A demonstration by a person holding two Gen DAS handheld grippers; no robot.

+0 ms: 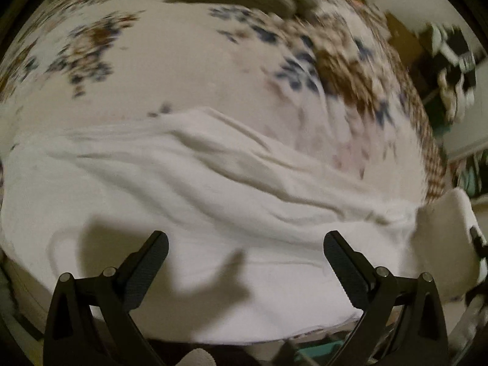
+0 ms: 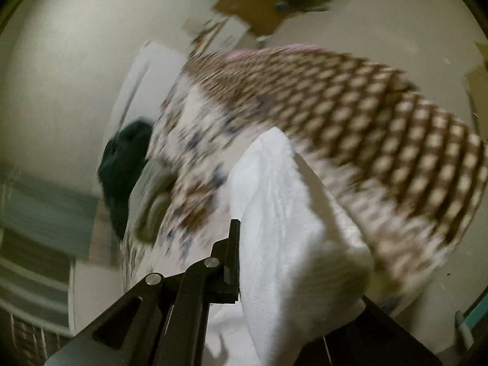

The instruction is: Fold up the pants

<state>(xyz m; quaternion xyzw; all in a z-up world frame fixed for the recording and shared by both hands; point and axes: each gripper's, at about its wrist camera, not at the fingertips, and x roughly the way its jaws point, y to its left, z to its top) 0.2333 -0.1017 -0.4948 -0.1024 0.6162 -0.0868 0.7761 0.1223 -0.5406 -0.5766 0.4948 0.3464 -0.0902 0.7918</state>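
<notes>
**Between the right fingers, a corner of the pants is lifted**

Between the right fingers (image 2: 244,262) a thick fold of the white pants (image 2: 283,213) is pinched tight, the cloth bulging up past the tips and hanging off to one side of them. Beyond the fingers lies a bed with a flowered and brown-lattice cover (image 2: 381,122). The left fingers (image 1: 245,262) stand wide apart with nothing between them, hovering over the pants (image 1: 213,183), which lie spread and rumpled across the cover (image 1: 213,61) ahead of the tips. At the far right of that view a raised flap of the cloth (image 1: 442,228) shows.

By my reading, the fold is only starting: one edge is picked up, the rest is wrinkled and unfolded, and carrying it over plus smoothing remain. The left fingers point steeply down; the right ones slant forward and down. Both views are blurred.
</notes>
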